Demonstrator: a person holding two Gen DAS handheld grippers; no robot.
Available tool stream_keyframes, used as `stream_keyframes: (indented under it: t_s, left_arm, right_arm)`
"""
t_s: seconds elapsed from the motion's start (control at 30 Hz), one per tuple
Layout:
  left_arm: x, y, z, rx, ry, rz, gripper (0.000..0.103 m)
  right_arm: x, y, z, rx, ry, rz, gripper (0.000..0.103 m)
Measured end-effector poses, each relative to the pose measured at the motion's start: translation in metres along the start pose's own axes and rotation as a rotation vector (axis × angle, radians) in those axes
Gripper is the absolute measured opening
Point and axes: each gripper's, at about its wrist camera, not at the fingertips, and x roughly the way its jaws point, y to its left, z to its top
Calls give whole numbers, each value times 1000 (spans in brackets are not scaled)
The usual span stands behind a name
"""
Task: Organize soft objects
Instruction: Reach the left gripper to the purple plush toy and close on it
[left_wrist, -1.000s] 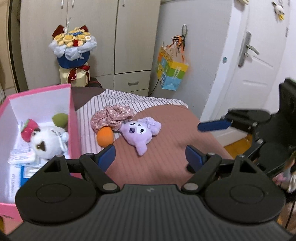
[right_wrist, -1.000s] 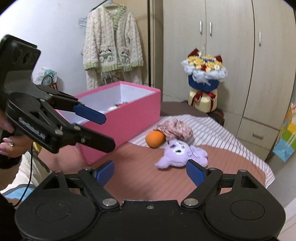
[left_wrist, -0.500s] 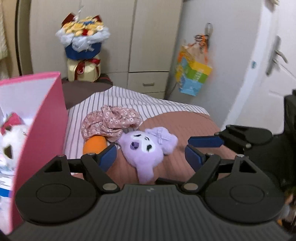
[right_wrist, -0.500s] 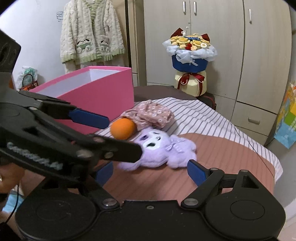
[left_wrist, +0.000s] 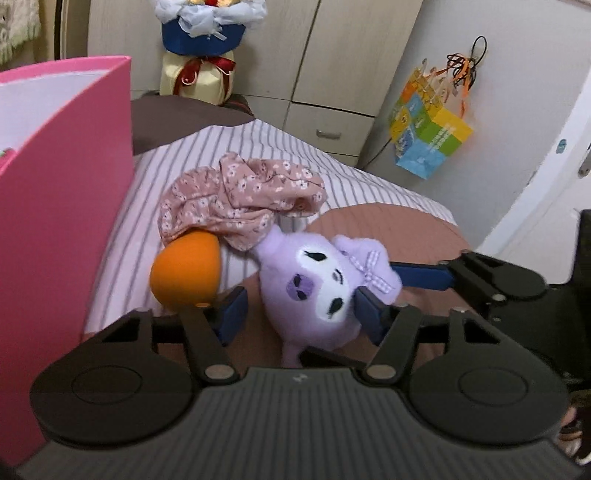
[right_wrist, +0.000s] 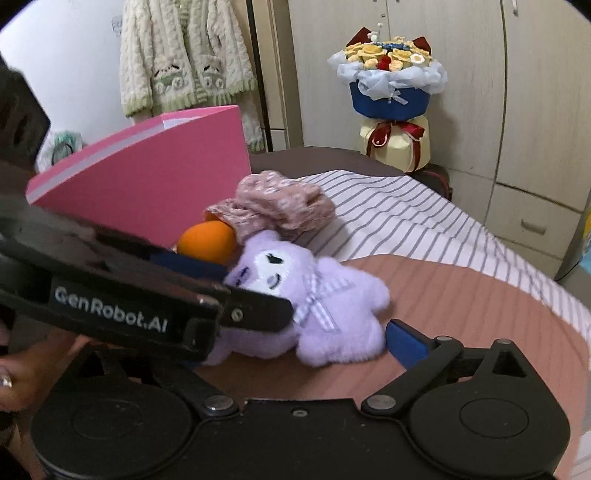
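Both straddle plush (left_wrist: 317, 291): left gripper (left_wrist: 299, 314) closing, right gripper (right_wrist: 291, 343) opening; cardigan (right_wrist: 184, 55) only right view.

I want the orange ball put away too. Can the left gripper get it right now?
Probably not yet: the left gripper is closing around the purple plush. The orange ball sits just beside it, half under the floral cloth.

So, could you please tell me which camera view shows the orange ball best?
The left wrist view: the orange ball sits nearly unobstructed beside the purple plush, only its top under the floral cloth. In the right wrist view, the left gripper hides its lower half.
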Motion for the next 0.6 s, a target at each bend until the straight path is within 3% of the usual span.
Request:
stream_keyframes:
  t_s: [0.07,0.23,0.33,0.6]
  left_arm:
    - [0,-3,-1,12,-8,0,52]
    - [0,-4,-3,12,-16,-12,48]
    - [-2,-3,-6,15,-29,-65,48]
    - [-16,-10,-14,21,-26,-84,48]
  right_arm:
    - [2,-2,1,7,0,9,101]
    - [3,1,1,6,0,11,97]
    - [-1,5,-2,14,-4,-4,94]
    - [-17,16,-10,92,-2,-48,90]
